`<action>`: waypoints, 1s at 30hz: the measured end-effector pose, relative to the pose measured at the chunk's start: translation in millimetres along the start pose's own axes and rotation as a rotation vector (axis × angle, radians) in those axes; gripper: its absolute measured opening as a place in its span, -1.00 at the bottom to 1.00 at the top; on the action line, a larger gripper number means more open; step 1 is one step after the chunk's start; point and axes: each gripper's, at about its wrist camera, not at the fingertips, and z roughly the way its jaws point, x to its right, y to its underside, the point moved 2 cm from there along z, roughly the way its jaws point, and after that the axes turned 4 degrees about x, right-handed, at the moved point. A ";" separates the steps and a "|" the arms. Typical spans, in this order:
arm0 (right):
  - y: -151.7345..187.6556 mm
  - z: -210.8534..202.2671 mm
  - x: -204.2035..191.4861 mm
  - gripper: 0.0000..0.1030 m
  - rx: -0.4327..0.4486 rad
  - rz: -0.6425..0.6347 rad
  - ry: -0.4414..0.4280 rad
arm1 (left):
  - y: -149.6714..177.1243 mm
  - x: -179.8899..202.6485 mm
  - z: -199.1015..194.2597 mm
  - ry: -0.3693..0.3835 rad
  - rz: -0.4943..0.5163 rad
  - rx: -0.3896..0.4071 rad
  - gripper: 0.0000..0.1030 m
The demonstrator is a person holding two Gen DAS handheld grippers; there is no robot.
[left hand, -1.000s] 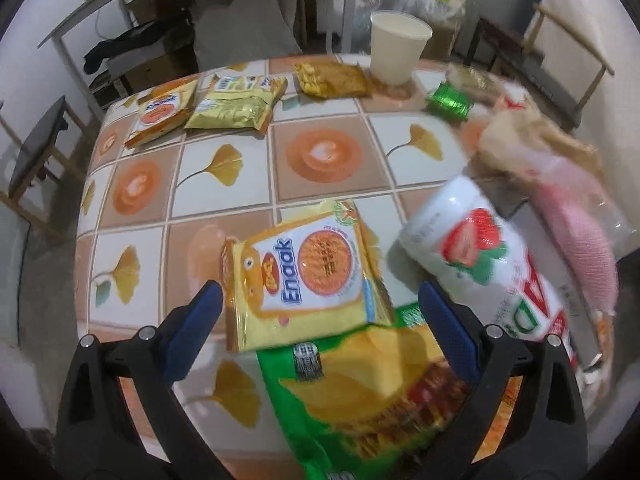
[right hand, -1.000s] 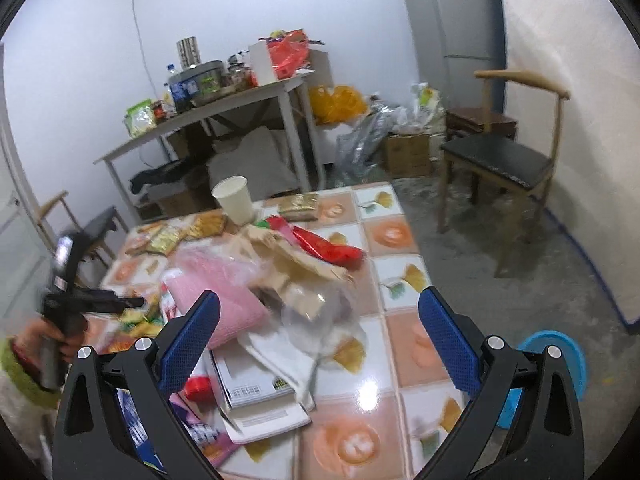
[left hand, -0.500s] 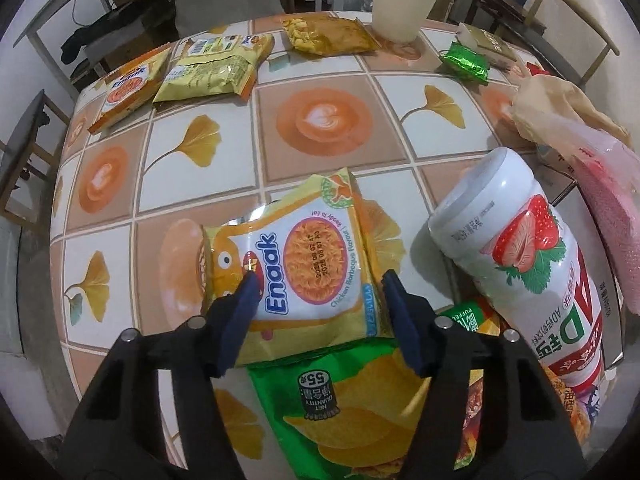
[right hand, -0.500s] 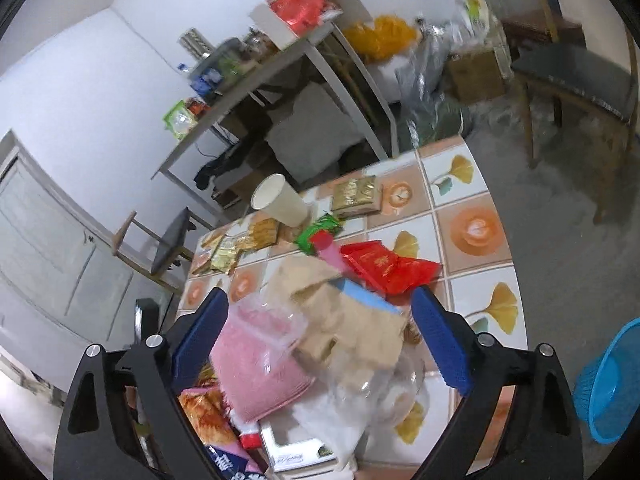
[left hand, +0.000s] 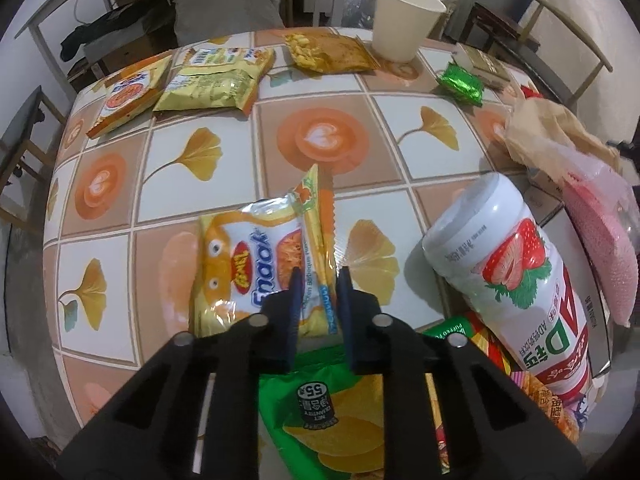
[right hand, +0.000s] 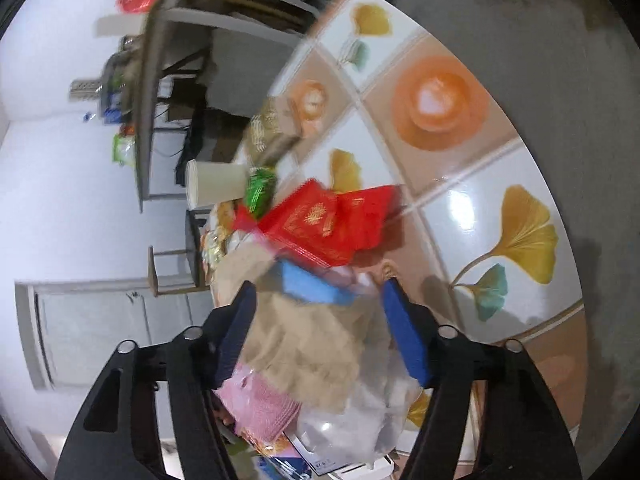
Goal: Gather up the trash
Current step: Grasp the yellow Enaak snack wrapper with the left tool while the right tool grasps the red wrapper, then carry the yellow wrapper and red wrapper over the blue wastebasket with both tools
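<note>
Clearly light and crinkly, the yellow Enaak foil snack wrapper (left hand: 264, 268) at lower centre buckles where the left gripper (left hand: 318, 296) pinches its right edge, while the right gripper (right hand: 320, 332), blurred, seemingly gapes over crumpled brown paper (right hand: 304, 336).

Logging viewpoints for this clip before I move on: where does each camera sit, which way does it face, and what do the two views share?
Left wrist: on the left gripper, looking down and forward over the tiled table; its blue fingers pinch the Enaak packet.
Right wrist: on the right gripper, rolled sideways and blurred, facing the brown paper and red packets; fingers apart.
Shared: the paper cup, green wrapper, pink bag and brown paper.
</note>
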 end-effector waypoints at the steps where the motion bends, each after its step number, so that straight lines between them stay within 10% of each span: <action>1: -3.0 5.2 3.3 0.13 -0.006 0.018 0.006 | -0.1 -1.2 -1.4 -0.002 -0.005 0.006 -0.74; 8: -17.9 41.5 15.0 -0.13 -0.047 0.127 0.000 | -2.6 -6.7 -18.8 -0.028 -0.011 0.057 -0.80; 13: -20.9 54.3 15.3 -0.83 -0.039 0.147 -0.010 | -2.1 -8.3 -38.6 -0.053 -0.021 0.102 -0.80; 30: -0.2 -60.8 -25.5 -0.90 0.144 0.047 -0.278 | 6.1 27.3 -164.1 -0.081 0.014 0.344 -0.81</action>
